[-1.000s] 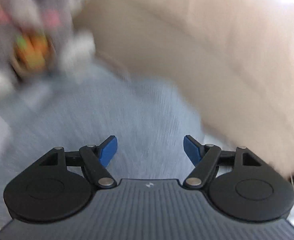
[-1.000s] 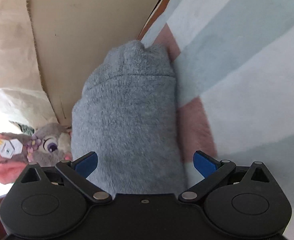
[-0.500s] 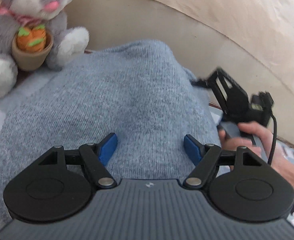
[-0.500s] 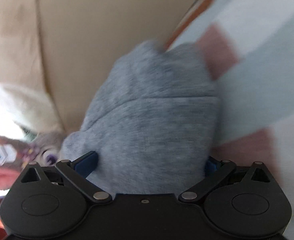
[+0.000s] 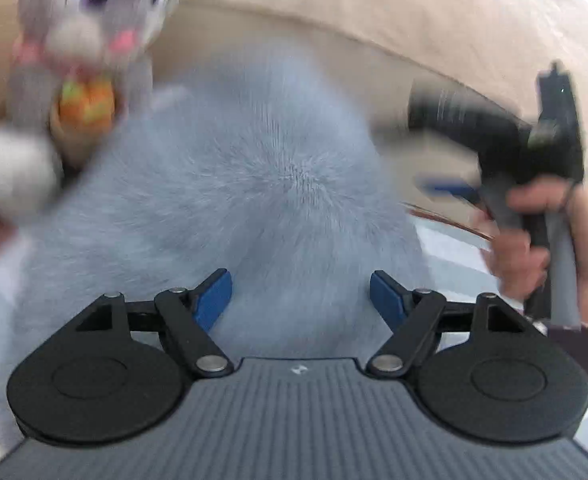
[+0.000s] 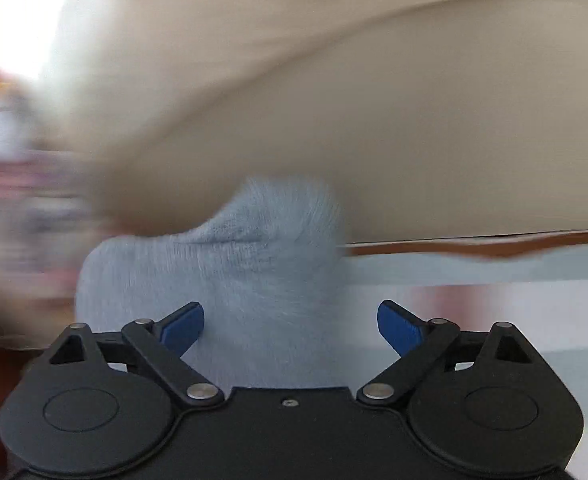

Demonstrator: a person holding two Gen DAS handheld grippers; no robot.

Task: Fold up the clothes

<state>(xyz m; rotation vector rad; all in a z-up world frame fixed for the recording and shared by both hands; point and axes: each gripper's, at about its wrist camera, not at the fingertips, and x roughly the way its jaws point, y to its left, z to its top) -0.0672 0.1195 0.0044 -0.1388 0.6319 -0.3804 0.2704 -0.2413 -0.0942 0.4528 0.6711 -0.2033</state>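
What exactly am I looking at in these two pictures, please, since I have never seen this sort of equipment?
No robot here: a person holds a two-finger gripper in each hand, each carrying a forward-looking fisheye camera. The left view shows the left gripper, jaws apart and opening, over a grey-blue knitted garment, not pinching it. At its right, a hand holds the right gripper, which is blurred. The right view shows the right gripper, jaws wide though closing, with a fold of the garment before it, unpinched. A plush rabbit sits behind, on a striped cover against a beige cushion.
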